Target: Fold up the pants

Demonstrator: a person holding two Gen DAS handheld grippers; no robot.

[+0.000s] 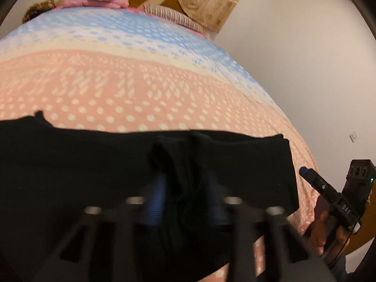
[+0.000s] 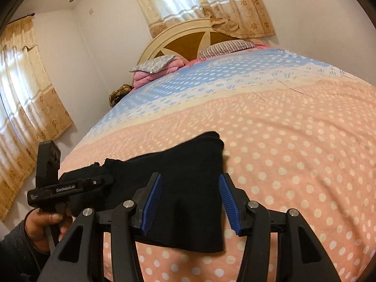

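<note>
The black pants (image 1: 70, 164) lie folded into a block near the front edge of the bed; they also show in the right wrist view (image 2: 188, 164). My left gripper (image 1: 185, 183) is shut on a bunched fold of the black pants. It shows from the side in the right wrist view (image 2: 103, 181), at the pants' left end. My right gripper (image 2: 190, 202) is open, its blue pads (image 2: 152, 199) spread just above the pants' right part and holding nothing. It shows in the left wrist view (image 1: 305, 171) beside the pants' right edge.
The bed has a pink and blue polka-dot cover (image 2: 282, 129). Pillows and a pink blanket (image 2: 159, 68) lie by the headboard (image 2: 188, 42). Curtains (image 2: 202, 4) hang behind the headboard and at the left wall (image 2: 25, 108). A white wall (image 1: 305, 58) stands right of the bed.
</note>
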